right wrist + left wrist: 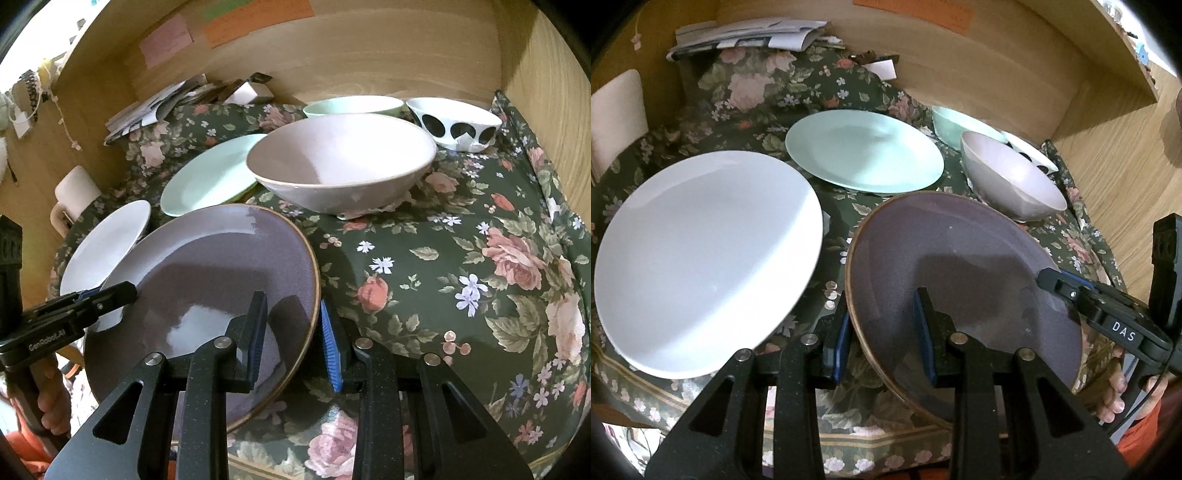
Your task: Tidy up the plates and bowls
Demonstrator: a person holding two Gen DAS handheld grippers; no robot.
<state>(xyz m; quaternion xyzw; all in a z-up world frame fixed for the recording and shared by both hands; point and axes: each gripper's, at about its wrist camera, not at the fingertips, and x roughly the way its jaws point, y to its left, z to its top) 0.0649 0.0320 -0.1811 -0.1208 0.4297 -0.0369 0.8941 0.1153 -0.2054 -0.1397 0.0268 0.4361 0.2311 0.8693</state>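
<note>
Pinching the near-left rim of the purple plate [960,251] with the left gripper [882,299], narrowing the jaws to a slim gap, laying 1 pad on the inner face and pressing the other against the outer wall

Doing likewise with the right gripper [292,301] on the near-right rim, gripping at a similar slim gap with nothing else between the pads

Taking the plate from 2 opposite sides, probably sharing the weight of heavy stoneware and steadying it rather than levering it from 1 edge

Holding the plate at the near edge of the floral cloth [443,258], just right of the white plate [701,258] and in front of the pink bowl [340,155]; seeming to carry it slightly tilted and perhaps lifted, while failing to tell from either view about contact with the cloth underneath

Probably aiming for a stack on 1 of the other plates, judging by the task

Counting outward: 3 plates, namely purple, white and the mint plate [864,151], the last 2 lying flat and apart; 3 bowls, namely pink, the mint bowl [351,105] and the dotted bowl [454,122], standing upright and close together at the back right, none nesting yet
</note>
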